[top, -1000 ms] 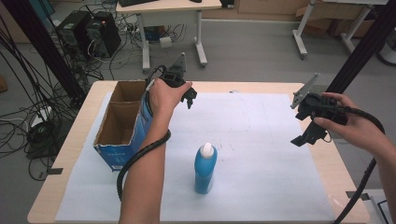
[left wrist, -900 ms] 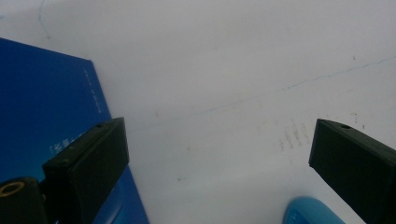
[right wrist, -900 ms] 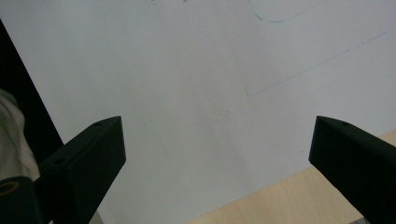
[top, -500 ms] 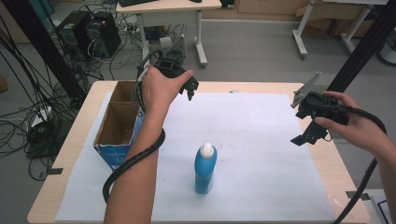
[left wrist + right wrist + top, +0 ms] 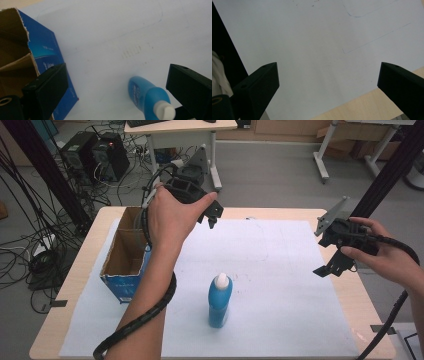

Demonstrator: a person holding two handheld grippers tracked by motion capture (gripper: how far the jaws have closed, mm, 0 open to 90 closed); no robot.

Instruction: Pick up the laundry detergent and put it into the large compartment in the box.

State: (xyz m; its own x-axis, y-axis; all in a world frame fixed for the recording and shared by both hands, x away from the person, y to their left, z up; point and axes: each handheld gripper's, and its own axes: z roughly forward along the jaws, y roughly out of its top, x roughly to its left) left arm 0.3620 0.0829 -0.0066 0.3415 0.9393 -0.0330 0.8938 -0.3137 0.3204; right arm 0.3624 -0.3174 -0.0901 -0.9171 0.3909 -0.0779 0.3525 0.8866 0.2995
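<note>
A blue bottle (image 5: 220,301) with a white cap stands upright on the white sheet near the table's front; the left gripper view shows this bottle (image 5: 147,97) from above, low between the jaws. My left gripper (image 5: 214,217) is held high over the back of the sheet, jaws open, nothing in them; the same left gripper (image 5: 117,87) has its jaws wide apart. An open cardboard box (image 5: 126,255) with blue sides sits at the left, and the box (image 5: 27,62) fills the left of that view. My right gripper (image 5: 334,265) hovers open over the sheet's right edge, empty (image 5: 328,82).
A white paper sheet (image 5: 280,285) covers most of the wooden table (image 5: 75,270). Cables, computer cases and other desks lie on the floor beyond the far edge. The right gripper's cable trails off the table's right front corner.
My left gripper has risen and moved to the right and away from the box, towards the back middle of the sheet. The right gripper has stayed in place.
</note>
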